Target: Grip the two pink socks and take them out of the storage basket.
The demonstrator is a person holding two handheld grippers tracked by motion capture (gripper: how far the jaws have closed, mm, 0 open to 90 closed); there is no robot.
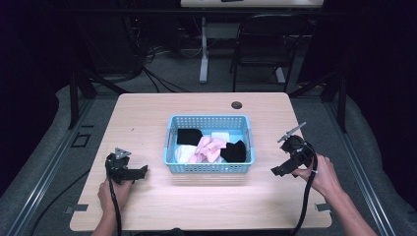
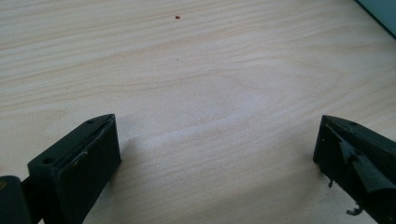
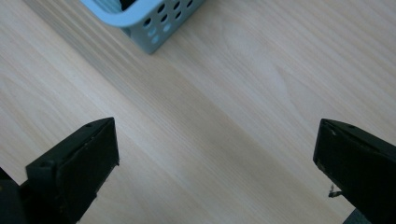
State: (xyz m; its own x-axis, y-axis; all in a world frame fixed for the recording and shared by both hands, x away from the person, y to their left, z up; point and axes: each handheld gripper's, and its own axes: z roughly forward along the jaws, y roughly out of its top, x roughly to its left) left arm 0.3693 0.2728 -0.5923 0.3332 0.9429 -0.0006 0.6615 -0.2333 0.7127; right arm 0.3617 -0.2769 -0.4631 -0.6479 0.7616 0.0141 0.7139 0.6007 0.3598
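A light blue plastic basket stands in the middle of the wooden table. It holds black socks, pink socks, and white ones. My left gripper rests low on the table left of the basket, open, with bare wood between its jaws. My right gripper hovers right of the basket, open and empty. A corner of the basket shows at the top of the right gripper view.
A round cable hole sits near the table's far edge. Behind the table stand a black chair and a desk leg among floor cables. Bare wood lies in front of the basket and on both sides.
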